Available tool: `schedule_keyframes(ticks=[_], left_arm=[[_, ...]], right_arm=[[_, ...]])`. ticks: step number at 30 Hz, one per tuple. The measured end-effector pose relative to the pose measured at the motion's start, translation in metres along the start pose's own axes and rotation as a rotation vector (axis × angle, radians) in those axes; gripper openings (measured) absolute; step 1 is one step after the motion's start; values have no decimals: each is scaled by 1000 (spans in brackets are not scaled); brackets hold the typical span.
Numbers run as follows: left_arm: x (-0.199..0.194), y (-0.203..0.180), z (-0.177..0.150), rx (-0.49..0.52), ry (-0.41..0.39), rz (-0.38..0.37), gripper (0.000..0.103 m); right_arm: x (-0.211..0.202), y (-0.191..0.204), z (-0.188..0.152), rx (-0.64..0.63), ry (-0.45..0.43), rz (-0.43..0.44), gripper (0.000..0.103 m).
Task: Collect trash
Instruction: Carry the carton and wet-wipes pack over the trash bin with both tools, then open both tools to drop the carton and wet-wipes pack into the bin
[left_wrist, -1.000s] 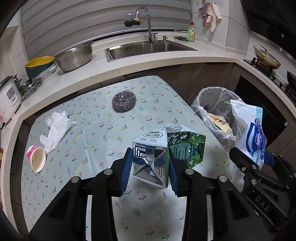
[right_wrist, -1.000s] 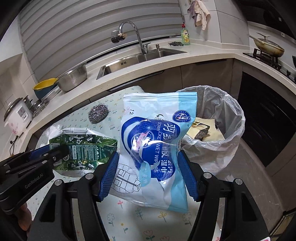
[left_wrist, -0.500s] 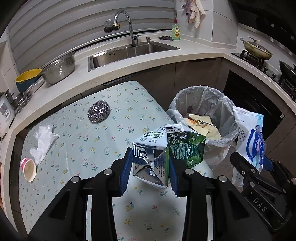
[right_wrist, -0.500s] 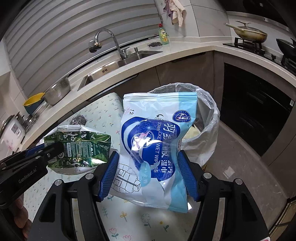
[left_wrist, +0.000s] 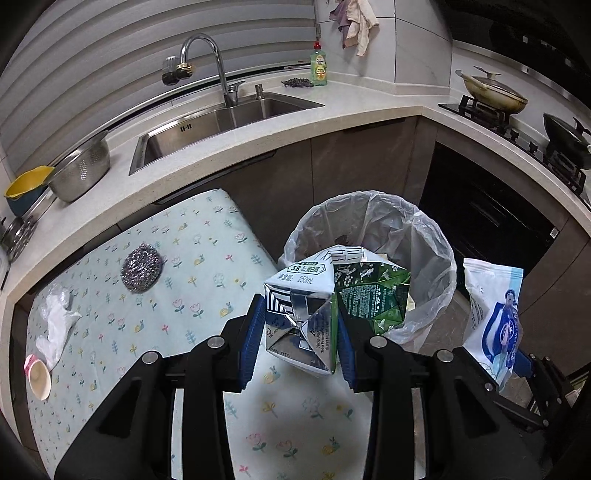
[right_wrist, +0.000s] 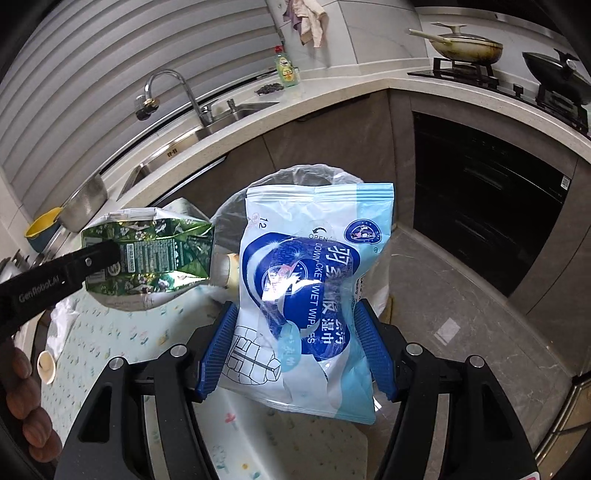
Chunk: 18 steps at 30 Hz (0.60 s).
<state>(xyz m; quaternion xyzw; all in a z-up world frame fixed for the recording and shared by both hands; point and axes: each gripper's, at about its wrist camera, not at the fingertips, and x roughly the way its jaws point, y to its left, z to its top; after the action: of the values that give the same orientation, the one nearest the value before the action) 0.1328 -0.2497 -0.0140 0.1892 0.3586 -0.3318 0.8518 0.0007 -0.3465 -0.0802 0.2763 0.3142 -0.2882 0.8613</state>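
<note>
My left gripper (left_wrist: 300, 334) is shut on a crushed milk carton (left_wrist: 299, 317), blue-white with a green side, held in the air just in front of the lined trash bin (left_wrist: 432, 236). From the right wrist the same carton (right_wrist: 147, 251) shows at the left, in the left gripper's black finger. A blue-and-white wet-wipes pack (right_wrist: 310, 295) hangs upright between the blue pads of my right gripper (right_wrist: 295, 347), which is shut on it. That pack (left_wrist: 491, 314) sits right of the bin in the left wrist view. The bin (right_wrist: 306, 177) lies mostly hidden behind the pack.
The floral-cloth table (left_wrist: 184, 288) carries a steel scourer (left_wrist: 141, 269), a crumpled plastic bag (left_wrist: 55, 325) and a small pink cup (left_wrist: 37, 376). Behind runs the counter with a sink (left_wrist: 229, 114), colander (left_wrist: 81, 166) and stove pans (left_wrist: 495, 92). A dark oven front (right_wrist: 480, 206) stands right of the bin.
Both grippers have swung to the right with their loads, away from the table's middle and up to the bin. The bin now sits directly beyond the carton.
</note>
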Motion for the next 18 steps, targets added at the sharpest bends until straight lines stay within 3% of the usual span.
schedule_keyframes(ticks=[10,18], left_arm=[[47,-22,36,24,10,-23,35],[72,-23,46,22,33,-38,38]], right_arm=[[34,-16,29,15,-3,-29,63],[73,-6,52,1,13,-7,64]])
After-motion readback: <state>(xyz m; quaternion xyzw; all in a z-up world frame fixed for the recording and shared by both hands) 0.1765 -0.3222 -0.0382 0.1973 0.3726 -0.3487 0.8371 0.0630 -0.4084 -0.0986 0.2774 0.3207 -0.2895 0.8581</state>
